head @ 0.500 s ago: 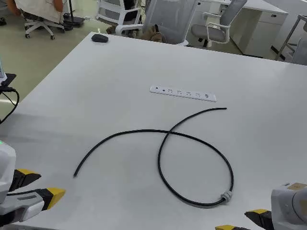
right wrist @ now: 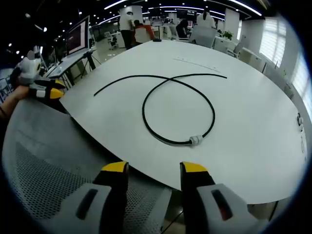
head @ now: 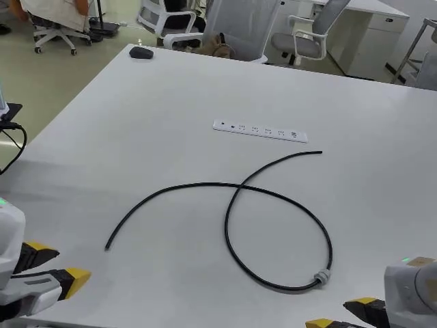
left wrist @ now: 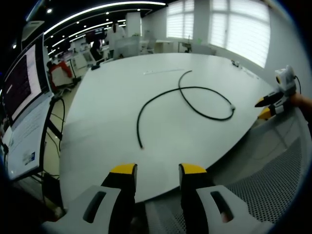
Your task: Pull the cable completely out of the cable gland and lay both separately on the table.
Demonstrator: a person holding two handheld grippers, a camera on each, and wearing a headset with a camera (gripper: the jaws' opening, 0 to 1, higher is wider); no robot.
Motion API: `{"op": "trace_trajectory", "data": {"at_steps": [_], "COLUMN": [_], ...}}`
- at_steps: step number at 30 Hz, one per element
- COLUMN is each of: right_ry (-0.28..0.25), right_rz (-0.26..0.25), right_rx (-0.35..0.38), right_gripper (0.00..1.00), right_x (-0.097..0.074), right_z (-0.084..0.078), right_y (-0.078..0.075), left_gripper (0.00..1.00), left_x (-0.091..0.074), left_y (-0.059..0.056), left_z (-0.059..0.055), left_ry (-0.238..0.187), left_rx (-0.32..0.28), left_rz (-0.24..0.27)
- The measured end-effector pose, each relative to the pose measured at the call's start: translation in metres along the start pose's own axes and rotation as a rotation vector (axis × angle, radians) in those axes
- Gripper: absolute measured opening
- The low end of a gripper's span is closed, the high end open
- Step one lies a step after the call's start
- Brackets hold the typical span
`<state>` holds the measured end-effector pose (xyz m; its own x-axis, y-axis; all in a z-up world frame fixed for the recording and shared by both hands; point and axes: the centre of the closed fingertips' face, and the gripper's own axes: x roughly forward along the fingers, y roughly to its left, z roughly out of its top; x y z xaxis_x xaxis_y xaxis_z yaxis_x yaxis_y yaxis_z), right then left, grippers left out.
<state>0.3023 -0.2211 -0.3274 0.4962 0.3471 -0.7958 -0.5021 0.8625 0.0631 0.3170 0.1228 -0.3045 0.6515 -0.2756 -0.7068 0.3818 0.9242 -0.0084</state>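
Observation:
A long black cable (head: 273, 198) lies in one crossed loop on the white table (head: 171, 109); it also appears as the cable (left wrist: 195, 97) and the cable (right wrist: 165, 97). A small grey cable gland (head: 321, 277) is threaded on it at the loop's near right, seen too as the gland (right wrist: 195, 140) and the gland (left wrist: 233, 107). My left gripper (head: 58, 268) hovers open at the table's near left edge, its yellow tips apart in its own view (left wrist: 157, 169). My right gripper (head: 345, 313) waits open at the near right, short of the gland, jaws apart (right wrist: 154, 167).
A white power strip (head: 259, 132) lies beyond the cable. A dark mouse-like object (head: 141, 52) sits at the far left corner. Office chairs (head: 232, 27) stand behind the table. A mesh chair seat (right wrist: 58, 165) lies under the grippers. A monitor (left wrist: 24, 87) stands to the left.
The head view has shifted slightly; the cable, gland and both grippers stay about where they were.

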Motion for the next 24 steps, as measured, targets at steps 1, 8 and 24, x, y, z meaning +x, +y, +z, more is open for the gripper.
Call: {"op": "trace_trajectory", "data": {"at_steps": [1,8,24], "right_ry": [0.000,-0.002,0.002], "right_rz": [-0.001,0.002,0.017], "right_rx": [0.000,0.001,0.000], "right_gripper": [0.44,0.44,0.42], "right_x": [0.0000,0.0000,-0.0004], "right_z": [0.0000,-0.0001,-0.0014], "right_y": [-0.0001,0.0004,0.0028], "left_gripper": [0.36,0.35,0.35], "left_x": [0.0000,0.0002,-0.0006], "left_y": [-0.0001,-0.0007,-0.0025], "left_z": [0.0000,-0.0012,-0.0044], "left_ry": [0.000,0.007,0.023], "left_rx": [0.000,0.002,0.007], "left_rz": [-0.001,-0.003,-0.007]}}
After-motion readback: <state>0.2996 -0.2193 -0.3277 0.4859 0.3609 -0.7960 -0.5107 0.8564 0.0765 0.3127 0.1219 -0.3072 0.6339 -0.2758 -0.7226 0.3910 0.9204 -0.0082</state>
